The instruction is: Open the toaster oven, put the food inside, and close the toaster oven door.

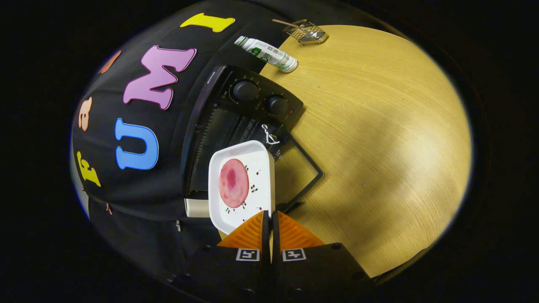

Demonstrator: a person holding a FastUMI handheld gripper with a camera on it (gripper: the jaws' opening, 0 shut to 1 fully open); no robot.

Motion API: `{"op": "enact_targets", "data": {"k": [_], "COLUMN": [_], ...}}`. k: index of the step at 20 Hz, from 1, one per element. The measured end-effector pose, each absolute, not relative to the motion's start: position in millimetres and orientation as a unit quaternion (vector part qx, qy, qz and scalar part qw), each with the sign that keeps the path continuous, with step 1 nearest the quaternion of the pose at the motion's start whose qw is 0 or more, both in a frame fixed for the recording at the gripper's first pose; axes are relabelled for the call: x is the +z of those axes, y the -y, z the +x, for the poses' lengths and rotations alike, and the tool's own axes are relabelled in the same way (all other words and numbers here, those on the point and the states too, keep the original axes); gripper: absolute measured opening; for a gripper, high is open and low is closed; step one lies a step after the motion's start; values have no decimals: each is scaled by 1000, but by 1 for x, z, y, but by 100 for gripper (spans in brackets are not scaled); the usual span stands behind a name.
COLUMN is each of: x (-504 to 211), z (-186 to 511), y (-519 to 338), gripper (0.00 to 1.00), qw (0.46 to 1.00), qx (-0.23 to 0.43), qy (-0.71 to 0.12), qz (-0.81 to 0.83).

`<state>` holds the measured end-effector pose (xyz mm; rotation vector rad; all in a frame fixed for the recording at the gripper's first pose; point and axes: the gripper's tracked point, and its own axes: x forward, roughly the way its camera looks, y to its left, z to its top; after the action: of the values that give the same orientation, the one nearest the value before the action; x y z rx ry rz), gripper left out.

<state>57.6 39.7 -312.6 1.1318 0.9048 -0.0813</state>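
Observation:
My gripper (269, 214) is shut on the rim of a white square plate (262, 187) that carries a round pink slice of food (233, 183). Both fingers press the plate's near edge. Just beyond the plate stands the black toaster oven (252, 97) with two knobs on its panel. Its glass door (301, 172) hangs open, folded down onto the wooden table (379, 147). The plate hovers in front of the dark oven cavity (219, 130), partly over the open door. A small white tie (269, 135) shows at the door's edge.
A white and green bottle (267, 53) lies on the table beyond the oven. Farther off sits a small wire rack (305, 31). The booth's black cloth wall (139, 202) hangs close behind the oven. A wide stretch of wooden tabletop spreads beside the door.

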Motion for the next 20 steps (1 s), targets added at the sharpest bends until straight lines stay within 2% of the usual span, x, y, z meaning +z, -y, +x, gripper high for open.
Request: {"op": "enact_targets", "data": {"k": [4, 11, 20], "x": [-330, -336, -344], "z": [91, 154, 206], "y": [-59, -77, -89], "gripper": [5, 5, 5], "qw": [742, 721, 731], "qx": [-47, -68, -104], "qy": [-408, -351, -313], "qz": [529, 594, 598]}}
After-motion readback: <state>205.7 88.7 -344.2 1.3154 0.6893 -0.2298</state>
